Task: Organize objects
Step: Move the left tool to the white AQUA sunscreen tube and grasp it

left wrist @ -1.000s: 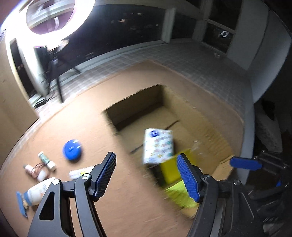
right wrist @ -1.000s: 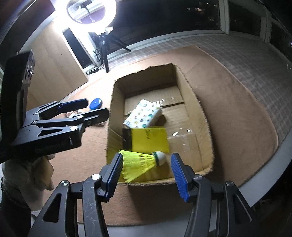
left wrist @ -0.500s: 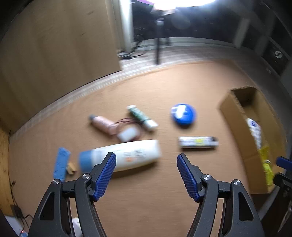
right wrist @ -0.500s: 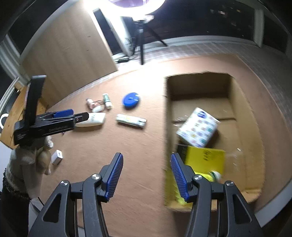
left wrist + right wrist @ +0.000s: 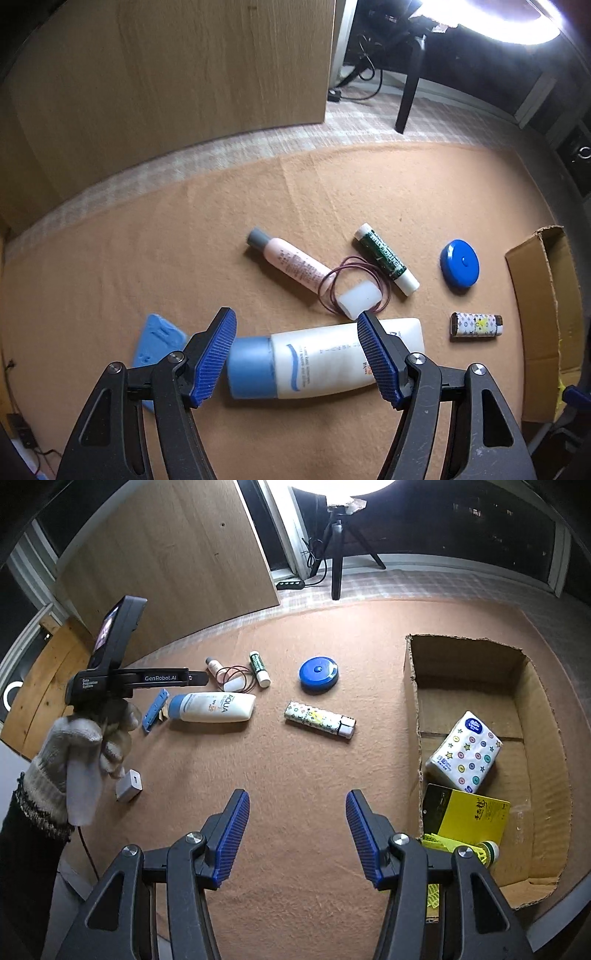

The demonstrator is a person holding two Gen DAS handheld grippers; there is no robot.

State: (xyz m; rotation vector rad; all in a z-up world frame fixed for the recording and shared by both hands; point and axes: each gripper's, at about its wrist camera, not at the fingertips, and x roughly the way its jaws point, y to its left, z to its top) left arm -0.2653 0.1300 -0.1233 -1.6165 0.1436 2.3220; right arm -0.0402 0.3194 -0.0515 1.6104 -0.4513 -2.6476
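floor: tan carpet (image 5: 288, 775) | wall: wood panel (image 5: 166, 74) | light: ring lamp (image 5: 517, 22) on tripod (image 5: 338, 546)

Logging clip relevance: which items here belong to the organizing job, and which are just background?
Job items: cardboard box, AQUA tube, pink bottle, green stick, blue round case, patterned lighter, tissue pack, left tool.

Background: tripod, wooden panel, power strip.

Left gripper (image 5: 295, 354) now over sunscreen tube (image 5: 332, 358)
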